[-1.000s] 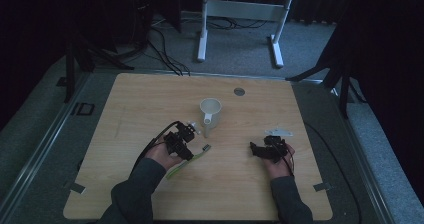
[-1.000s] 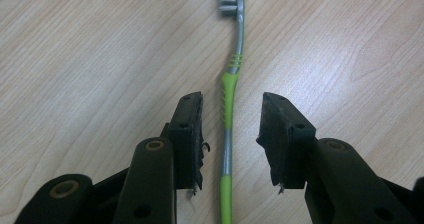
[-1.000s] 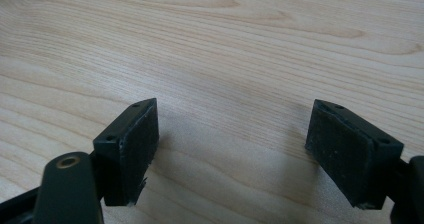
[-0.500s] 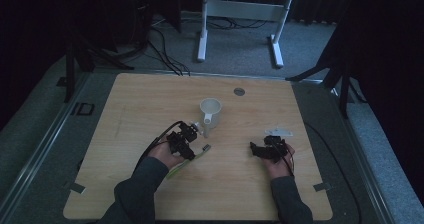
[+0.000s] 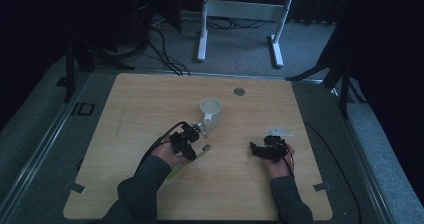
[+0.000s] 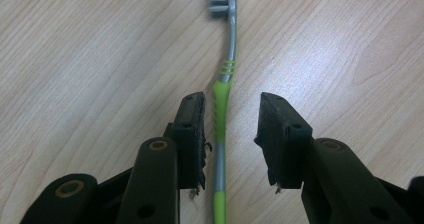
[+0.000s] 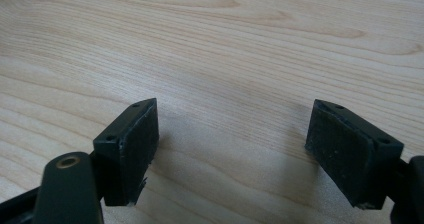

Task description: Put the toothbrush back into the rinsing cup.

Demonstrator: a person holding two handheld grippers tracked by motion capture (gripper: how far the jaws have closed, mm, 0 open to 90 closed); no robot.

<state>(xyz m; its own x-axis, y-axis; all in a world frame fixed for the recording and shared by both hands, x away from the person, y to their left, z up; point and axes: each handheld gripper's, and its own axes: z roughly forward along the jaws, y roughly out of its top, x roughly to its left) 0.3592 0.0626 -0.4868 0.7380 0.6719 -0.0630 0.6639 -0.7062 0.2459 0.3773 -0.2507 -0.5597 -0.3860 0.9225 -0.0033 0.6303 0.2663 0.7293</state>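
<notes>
A toothbrush [image 6: 231,39] with a grey neck and green handle lies flat on the wooden table, bristle head pointing away in the left gripper view. My left gripper [image 6: 231,98] straddles its handle. The jaws have just been closing, but gaps remain on both sides, so the pads do not press on it. From above, the left gripper [image 5: 187,141] sits just in front of a white mug [image 5: 210,110], with the toothbrush [image 5: 204,148] poking out to its right. My right gripper [image 7: 235,106] stands wide open over bare wood, and appears at the right [image 5: 261,150] in the high view.
The wooden table [image 5: 150,99] has a round grommet [image 5: 239,91] behind the mug. A white stand [image 5: 240,9] and cables lie on the floor beyond the far edge.
The left gripper has edged slightly over the toothbrush. The right hand has kept still.
</notes>
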